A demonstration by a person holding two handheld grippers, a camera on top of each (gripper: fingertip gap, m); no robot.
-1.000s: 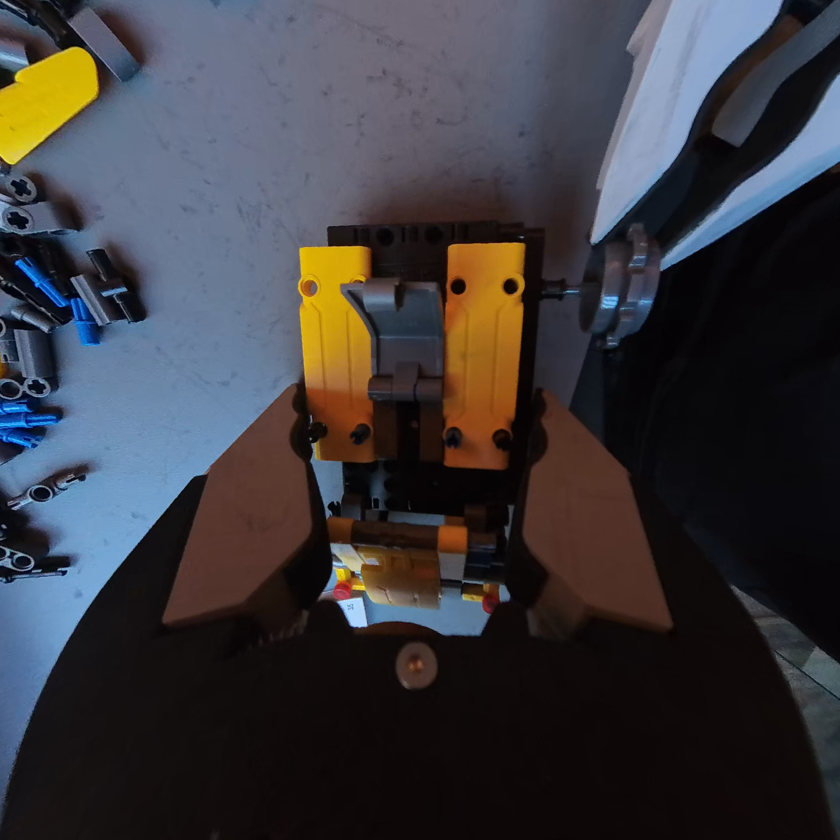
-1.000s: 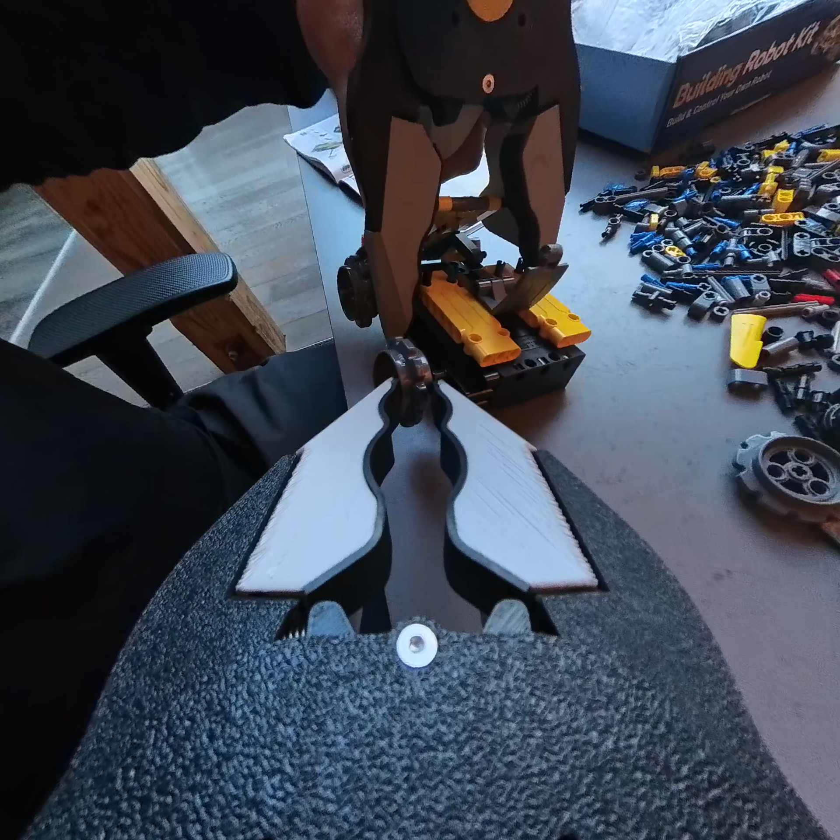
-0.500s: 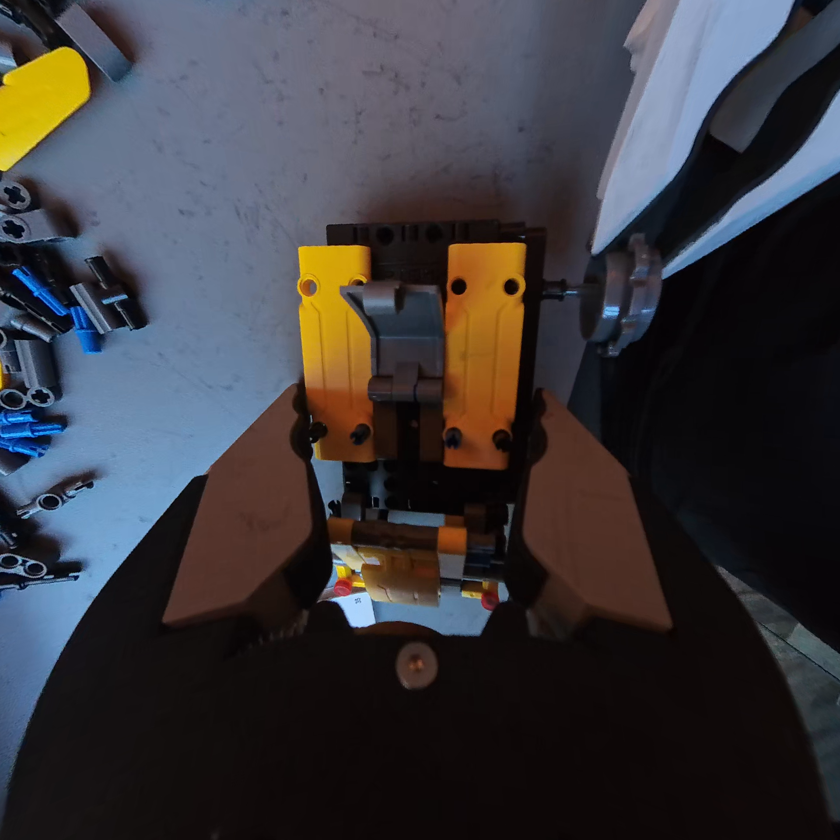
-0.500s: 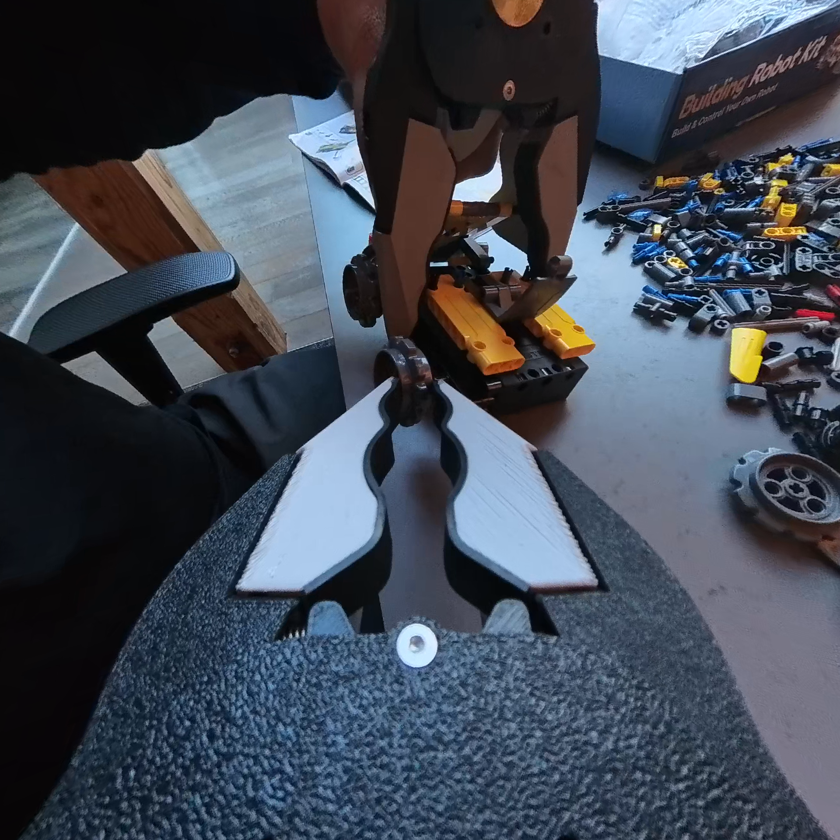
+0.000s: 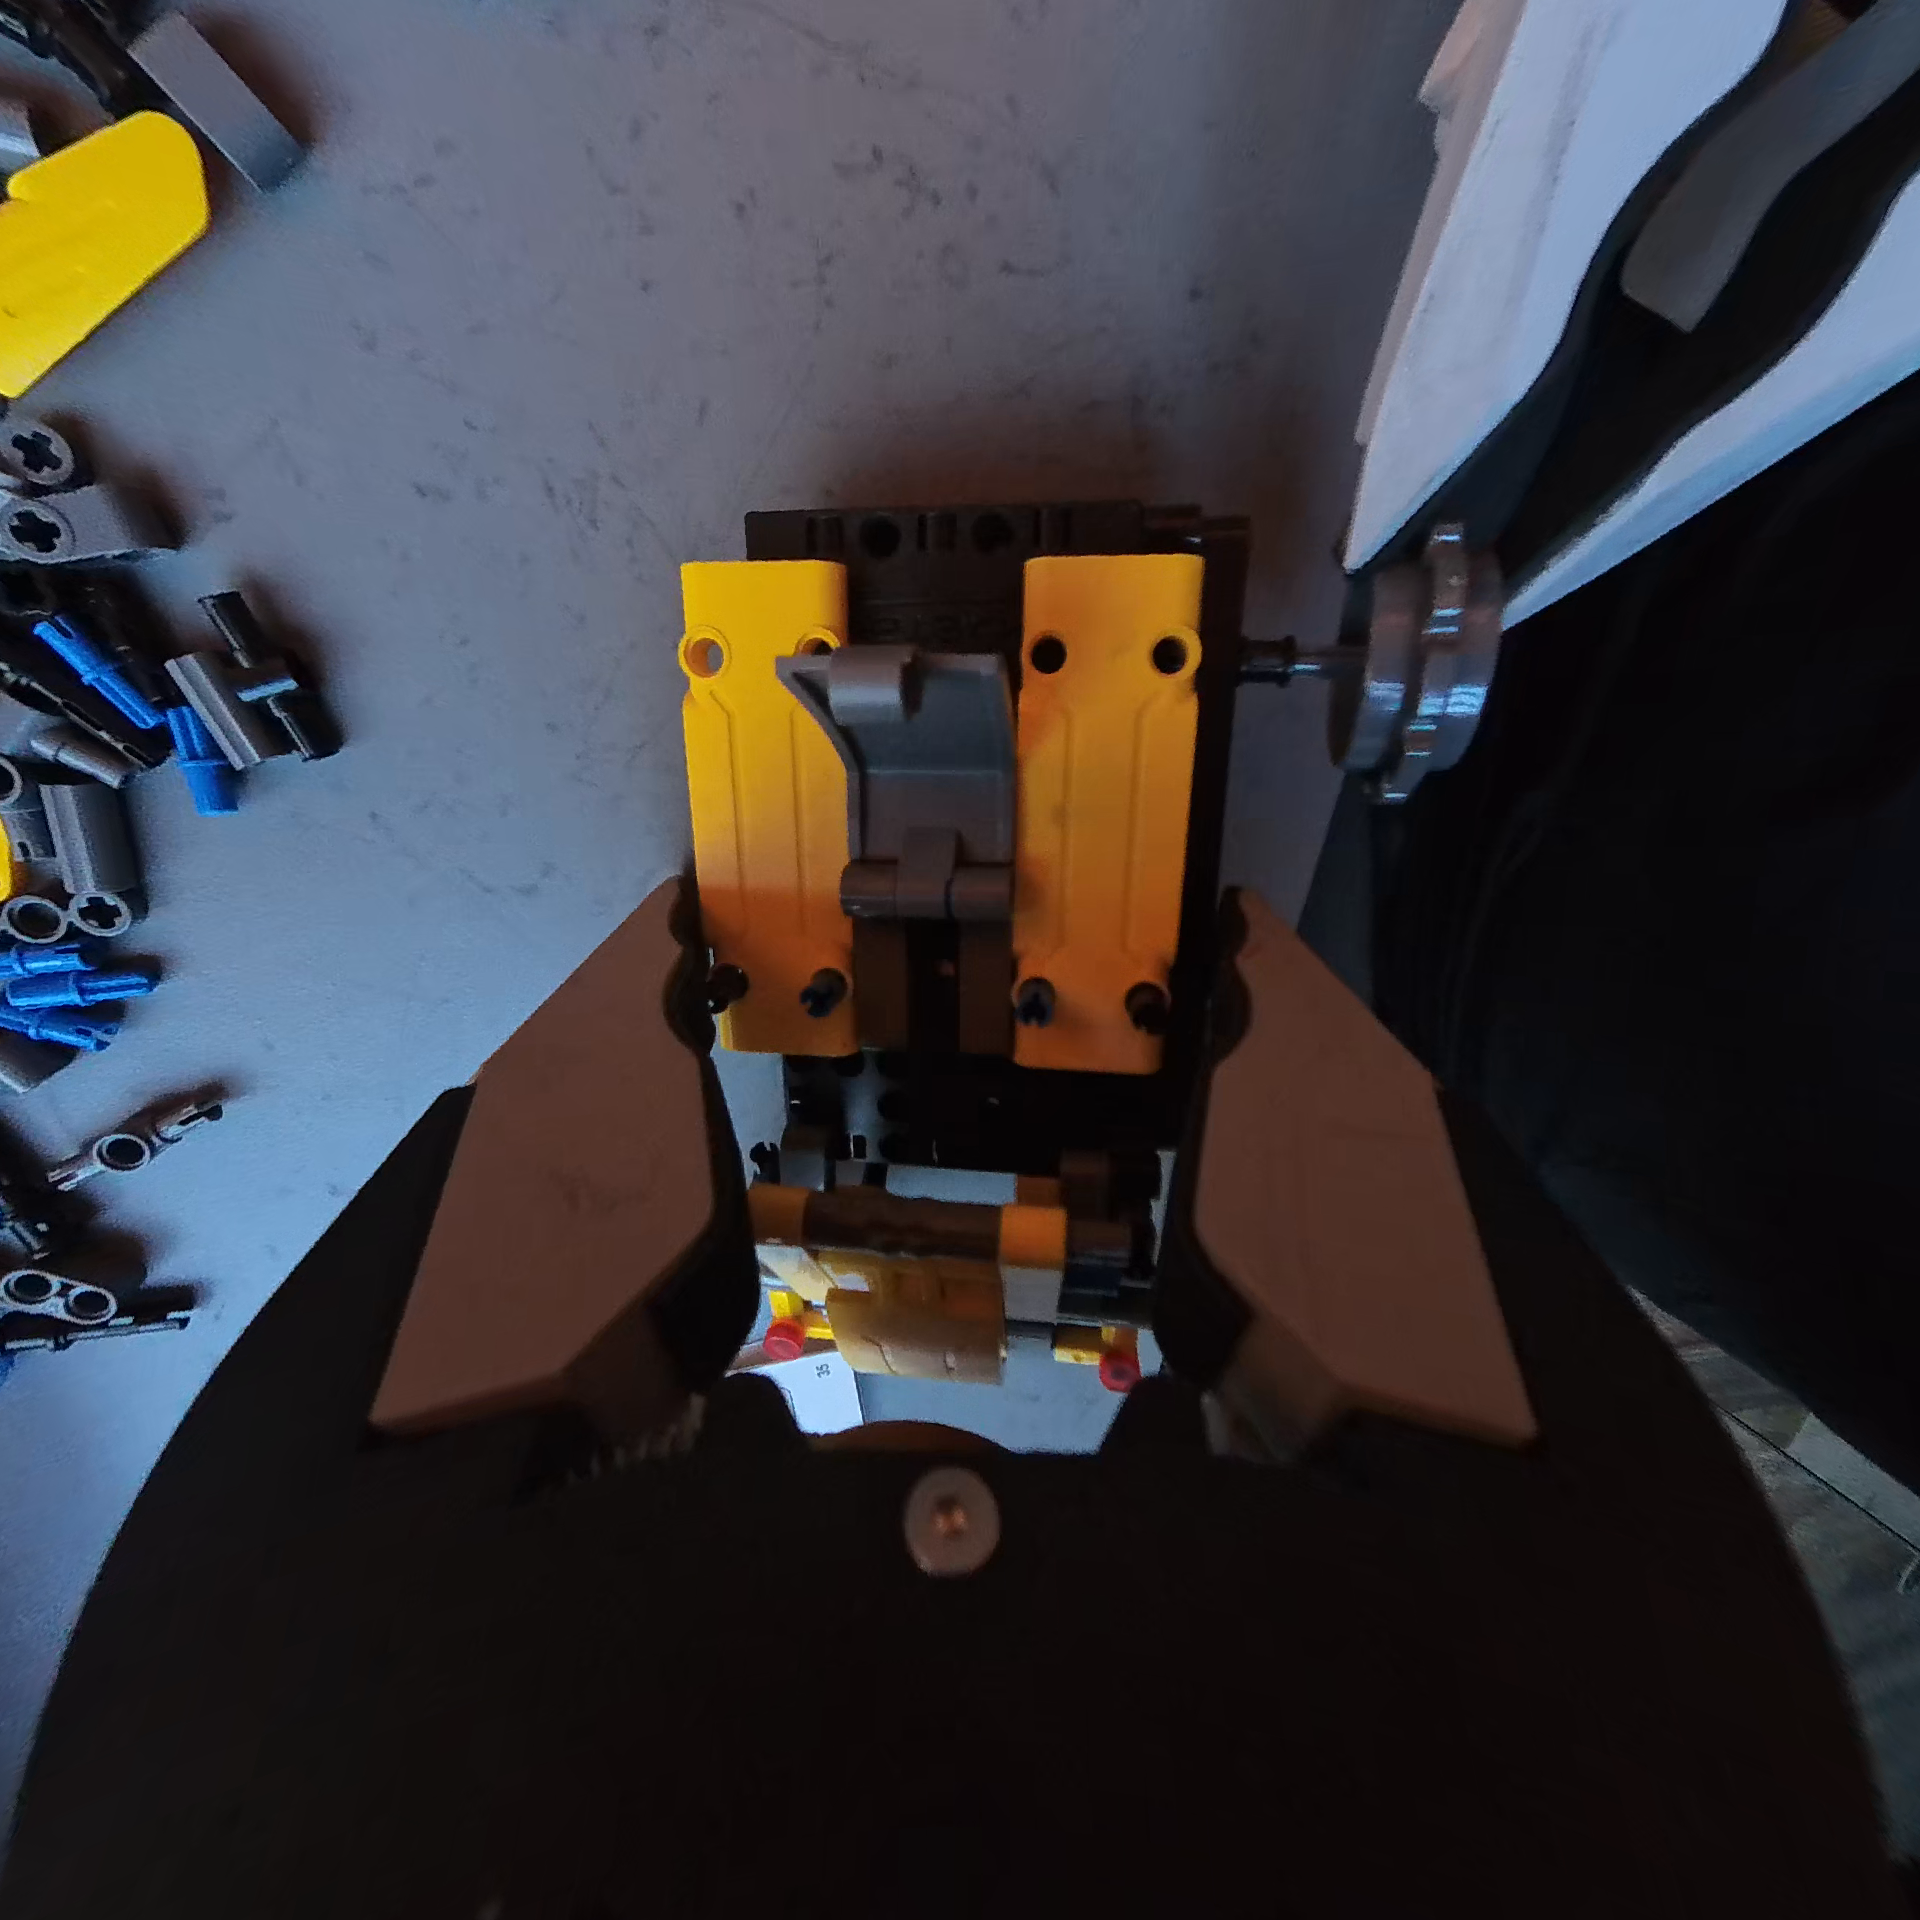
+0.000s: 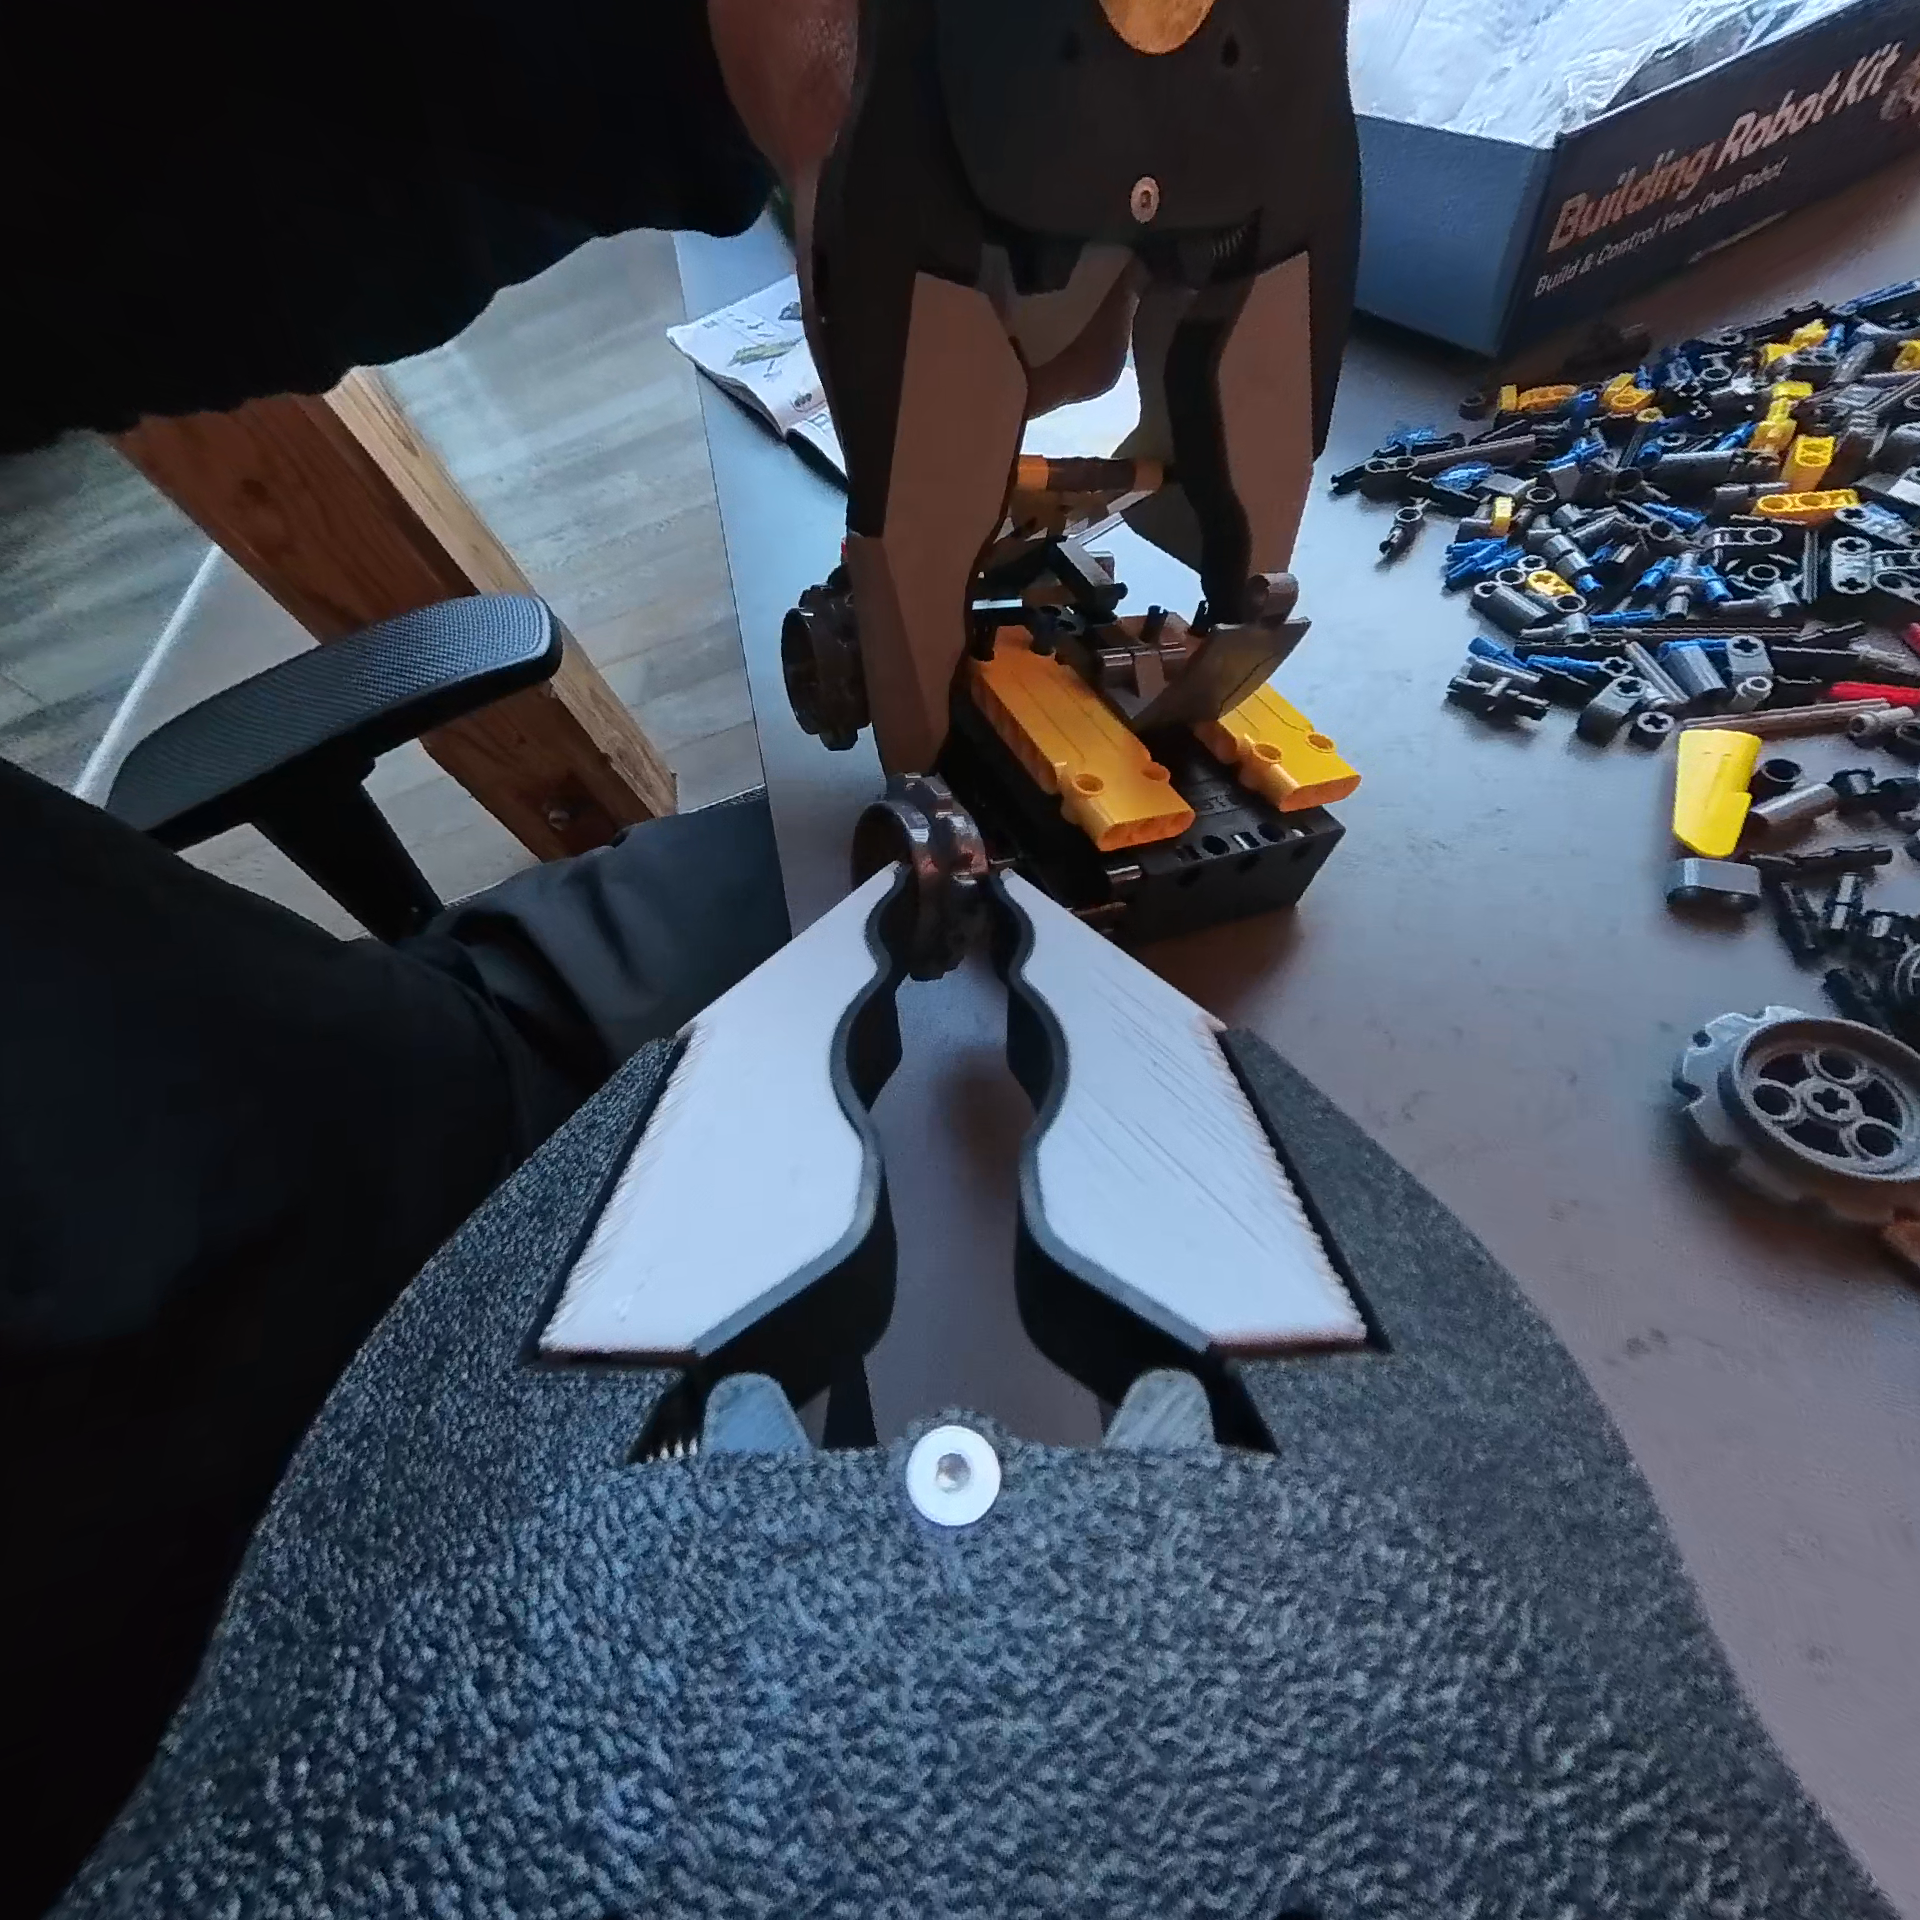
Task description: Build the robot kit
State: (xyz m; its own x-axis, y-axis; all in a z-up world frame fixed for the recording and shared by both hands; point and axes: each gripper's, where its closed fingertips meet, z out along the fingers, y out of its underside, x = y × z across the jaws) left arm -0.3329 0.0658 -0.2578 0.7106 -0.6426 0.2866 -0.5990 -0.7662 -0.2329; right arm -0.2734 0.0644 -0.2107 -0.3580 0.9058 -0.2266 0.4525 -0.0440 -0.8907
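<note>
A black and yellow brick vehicle model [image 5: 1101, 800] stands on the dark table. It has two yellow panels and a grey hinged piece [image 5: 925, 769] on top. My left gripper [image 5: 956, 956] is shut on the model's two sides from above; it also shows in the right wrist view [image 6: 1081, 644]. My right gripper [image 6: 940, 899] is shut on a dark grey sprocket wheel [image 6: 930, 883] at the model's near corner. In the left wrist view that wheel [image 5: 1418, 665] sits on a thin axle [image 5: 1283, 660] that sticks out of the model's side. A second wheel [image 6: 826, 665] is on the model.
A pile of loose brick parts [image 6: 1714, 582] and a yellow curved panel [image 6: 1709, 790] lie to the right, with a loose sprocket wheel [image 6: 1818, 1107]. A blue box [image 6: 1455, 208] stands at the back. A booklet [image 6: 758, 353] lies behind the model. A chair armrest [image 6: 343, 696] is off the table's left edge.
Both grips hold as before. The views have shifted only slightly; the wheel stays on the axle end beside the model.
</note>
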